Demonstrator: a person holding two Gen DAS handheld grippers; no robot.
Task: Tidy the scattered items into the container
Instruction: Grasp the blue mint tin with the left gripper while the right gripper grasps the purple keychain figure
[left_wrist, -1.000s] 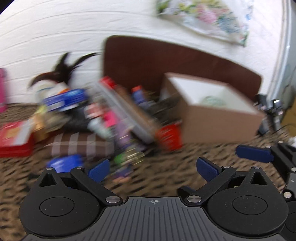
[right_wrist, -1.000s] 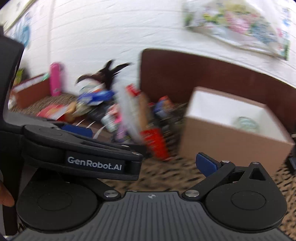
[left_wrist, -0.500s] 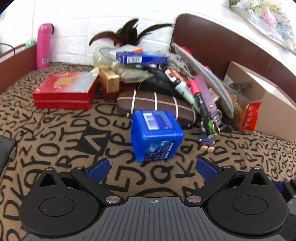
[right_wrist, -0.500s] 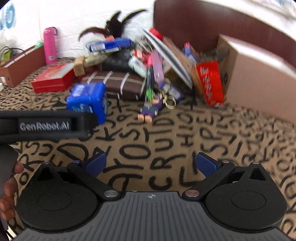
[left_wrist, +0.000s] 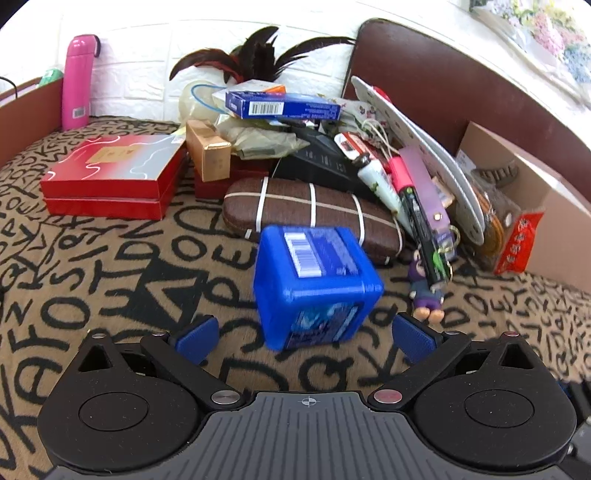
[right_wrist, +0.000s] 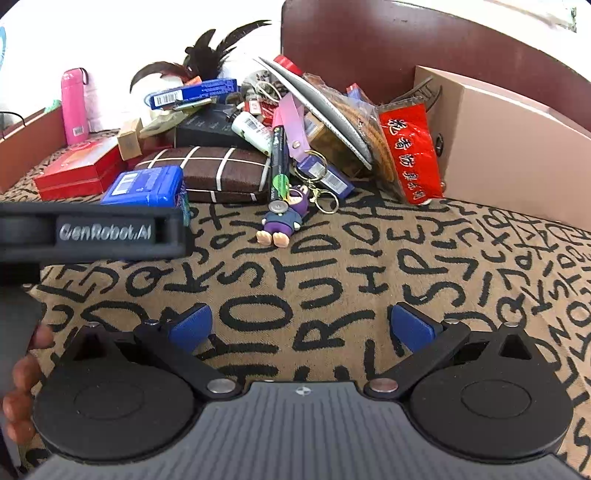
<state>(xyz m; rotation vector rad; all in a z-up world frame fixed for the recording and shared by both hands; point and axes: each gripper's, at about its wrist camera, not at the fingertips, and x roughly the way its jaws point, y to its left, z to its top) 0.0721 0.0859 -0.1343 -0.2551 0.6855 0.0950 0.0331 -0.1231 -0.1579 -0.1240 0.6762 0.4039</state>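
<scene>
The cardboard box (right_wrist: 509, 144) sits at 2 o'clock of the clutter pile; its inside is hidden. At 12 o'clock of the left gripper (left_wrist: 306, 334), fingers spread wide, a blue plastic cube (left_wrist: 317, 288) stands on the letter-patterned cloth (left_wrist: 110, 266). Only the right view shows the red packet (right_wrist: 410, 151) face-on. The right gripper (right_wrist: 301, 326) hangs spread over bare cloth. A brown checked case (left_wrist: 310, 210) lies behind the cube.

Both tongs (left_wrist: 304, 338) (right_wrist: 301, 326) wide apart.
</scene>
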